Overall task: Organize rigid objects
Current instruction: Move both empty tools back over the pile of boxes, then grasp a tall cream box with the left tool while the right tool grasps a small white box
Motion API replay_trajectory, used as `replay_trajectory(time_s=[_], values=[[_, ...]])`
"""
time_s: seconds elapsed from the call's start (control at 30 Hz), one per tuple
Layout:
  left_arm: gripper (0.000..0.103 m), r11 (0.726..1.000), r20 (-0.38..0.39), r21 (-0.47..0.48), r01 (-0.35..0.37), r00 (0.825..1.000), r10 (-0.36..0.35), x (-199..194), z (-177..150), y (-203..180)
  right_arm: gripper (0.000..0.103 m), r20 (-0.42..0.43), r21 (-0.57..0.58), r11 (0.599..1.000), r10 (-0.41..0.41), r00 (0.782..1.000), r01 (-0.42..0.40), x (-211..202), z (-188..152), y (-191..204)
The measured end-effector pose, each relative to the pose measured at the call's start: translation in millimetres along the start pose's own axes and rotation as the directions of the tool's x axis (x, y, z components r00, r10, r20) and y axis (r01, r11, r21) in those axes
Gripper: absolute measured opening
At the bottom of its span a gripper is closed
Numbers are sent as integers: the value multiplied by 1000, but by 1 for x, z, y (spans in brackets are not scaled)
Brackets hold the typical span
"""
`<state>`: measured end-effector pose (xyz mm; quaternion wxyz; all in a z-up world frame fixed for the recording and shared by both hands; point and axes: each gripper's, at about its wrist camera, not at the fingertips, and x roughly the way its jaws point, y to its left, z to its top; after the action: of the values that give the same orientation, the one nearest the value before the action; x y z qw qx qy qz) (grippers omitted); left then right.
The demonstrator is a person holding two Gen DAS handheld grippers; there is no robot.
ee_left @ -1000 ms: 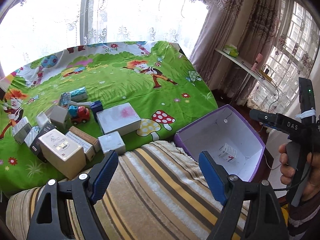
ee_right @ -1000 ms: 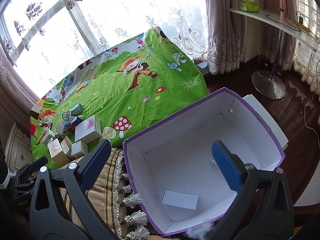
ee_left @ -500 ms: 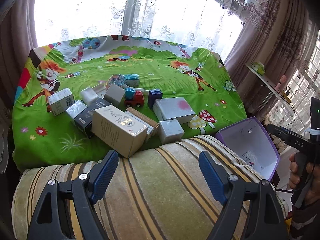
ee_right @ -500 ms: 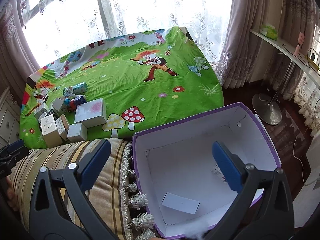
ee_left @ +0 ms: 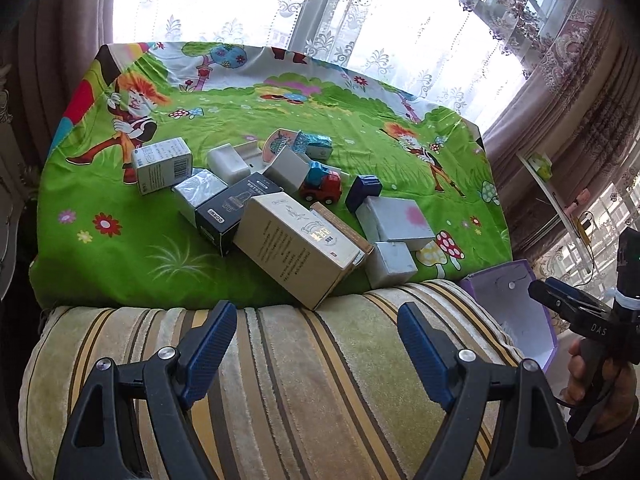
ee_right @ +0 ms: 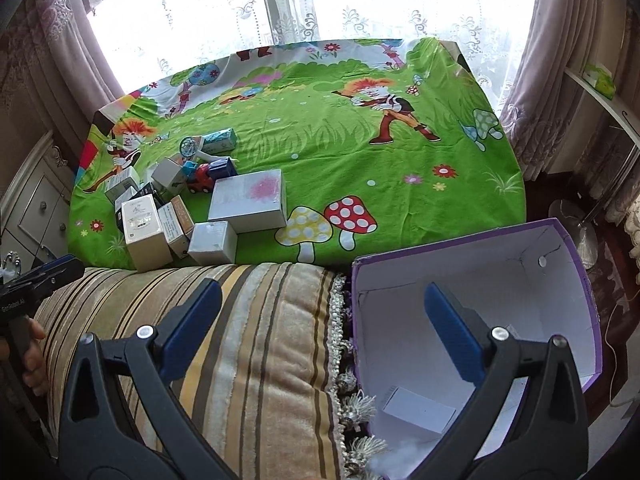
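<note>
Lace-curtained windows light a table under a green cartoon cloth [ee_left: 280,128], with a striped cushion [ee_left: 280,360] in front. Your left gripper [ee_left: 318,344] hangs over the cushion with jaws spread wide and empty; your right gripper [ee_right: 320,320] is likewise agape, holding nothing, beside the purple box [ee_right: 576,252]. The clutter of cartons sits on the cloth's near edge. The big cream carton [ee_left: 296,248] lies nearest, tilted against its neighbours. It is probably light, stiff card that could dent, so take it across its narrower faces. The small white box [ee_left: 390,264] just beside it looks easier.
</note>
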<state>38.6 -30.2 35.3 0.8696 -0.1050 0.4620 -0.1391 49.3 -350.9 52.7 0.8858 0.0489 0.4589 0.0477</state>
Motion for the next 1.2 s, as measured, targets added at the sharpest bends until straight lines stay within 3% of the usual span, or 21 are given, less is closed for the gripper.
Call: replay_trajectory(time_s=[0.37, 0.47, 0.63, 1.0, 1.2], values=[[83, 993, -60, -97, 66, 996, -72, 16, 13, 25, 102, -81, -135, 991, 14, 997, -24, 36, 15, 48], [83, 975, -94, -177, 131, 984, -150, 28, 17, 31, 102, -116, -162, 986, 25, 993, -44, 48, 18, 58], [83, 948, -117, -265, 175, 970, -212, 44, 28, 37, 102, -192, -111, 989, 79, 978, -102, 70, 22, 65], [83, 871, -171, -453, 188, 941, -292, 89, 35, 61, 102, -230, -184, 981, 23, 973, -66, 102, 30, 95], [83, 852, -171, -489, 185, 938, -301, 103, 39, 64, 96, -260, -219, 974, 1, 966, -61, 120, 32, 109]])
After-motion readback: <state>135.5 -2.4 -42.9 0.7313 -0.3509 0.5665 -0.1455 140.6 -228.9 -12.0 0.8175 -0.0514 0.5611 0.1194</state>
